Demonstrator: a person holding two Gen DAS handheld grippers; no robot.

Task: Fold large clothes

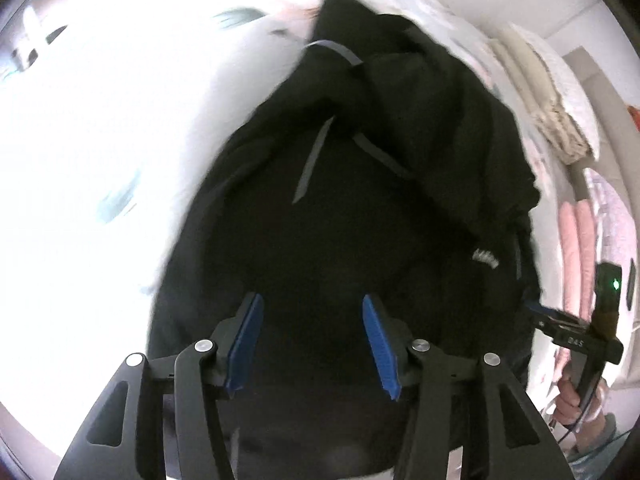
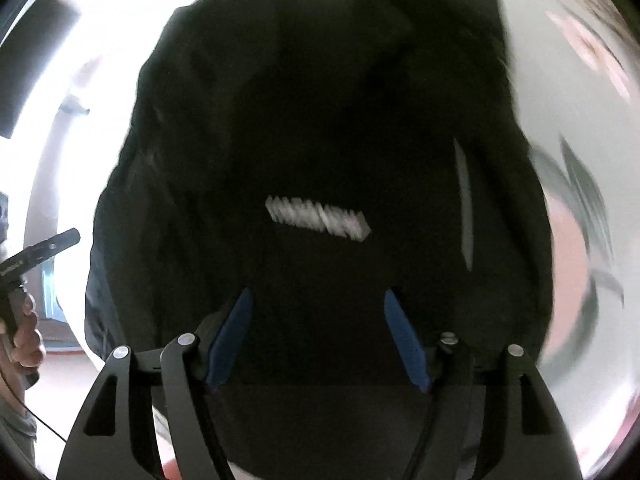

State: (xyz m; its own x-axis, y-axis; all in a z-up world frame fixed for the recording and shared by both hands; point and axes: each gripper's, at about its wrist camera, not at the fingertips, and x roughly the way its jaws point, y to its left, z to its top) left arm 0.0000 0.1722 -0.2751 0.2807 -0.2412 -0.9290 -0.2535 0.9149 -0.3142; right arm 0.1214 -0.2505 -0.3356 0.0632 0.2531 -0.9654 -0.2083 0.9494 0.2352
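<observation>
A large black jacket [image 1: 360,184] with grey zip strips lies bunched on a white patterned sheet [image 1: 100,120]. It fills the right wrist view [image 2: 320,120], where a small white logo [image 2: 318,218] shows on its cloth. My left gripper [image 1: 312,304] is open, its blue pads [image 1: 246,344] apart just above the near black cloth. My right gripper [image 2: 318,298] is open too, its blue pads [image 2: 404,340] apart over the cloth below the logo. Neither holds anything. The right gripper also shows at the right edge of the left wrist view [image 1: 568,328].
A stack of folded cream and white bedding [image 1: 548,92] lies at the far right. Pink cloth [image 1: 576,248] hangs beside it. The person's hand [image 2: 24,336] with the left gripper shows at the left edge of the right wrist view. The sheet [image 2: 580,140] surrounds the jacket.
</observation>
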